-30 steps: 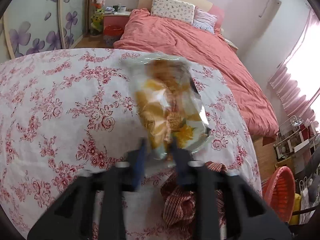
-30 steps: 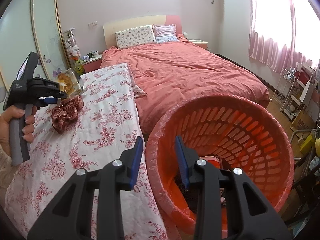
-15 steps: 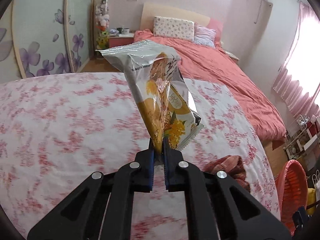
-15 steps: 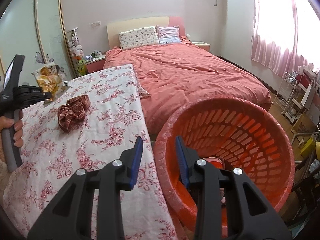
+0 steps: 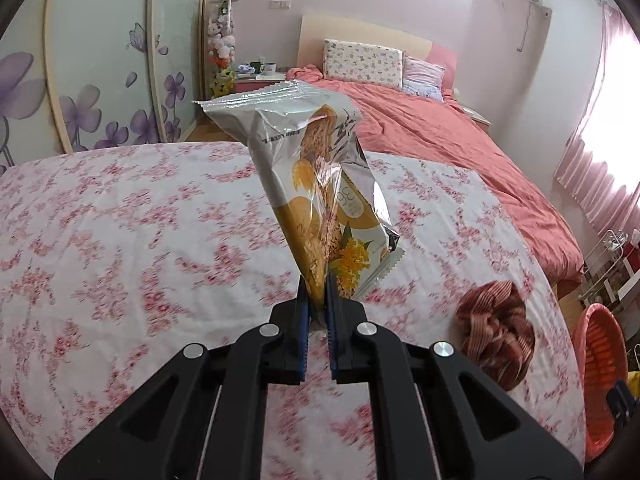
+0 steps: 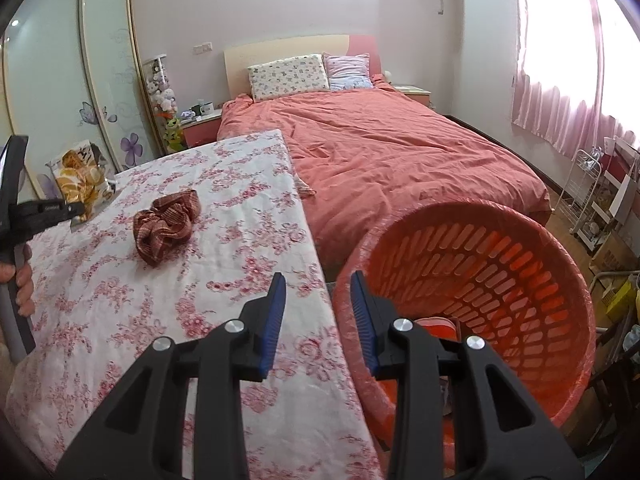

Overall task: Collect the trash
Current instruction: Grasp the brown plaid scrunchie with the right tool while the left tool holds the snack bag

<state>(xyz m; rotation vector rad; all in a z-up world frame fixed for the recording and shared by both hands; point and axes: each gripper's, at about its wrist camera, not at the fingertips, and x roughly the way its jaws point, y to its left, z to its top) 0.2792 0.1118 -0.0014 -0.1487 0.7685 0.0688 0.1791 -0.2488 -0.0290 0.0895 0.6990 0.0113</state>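
Left claw [image 5: 315, 292] clamped on the lower edge of a snack wrapper [image 5: 320, 184], which stands up from the pads, clear of the floral worktop [image 5: 120, 240]. Right claw [image 6: 318, 312] part open, its pads straddling the rim of the orange basket [image 6: 520, 280] (grip unconfirmed). Scrunchie [image 6: 166, 226] lies farther off.

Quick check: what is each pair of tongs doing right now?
Left tongs: shut on the snack wrapper, lifted off the table.
Right tongs: open, holding nothing, by the orange basket.

Glossy foil snack wrapper [image 5: 320, 184], slatted plastic basket [image 6: 492, 264], floral cloth cover [image 6: 248, 216]
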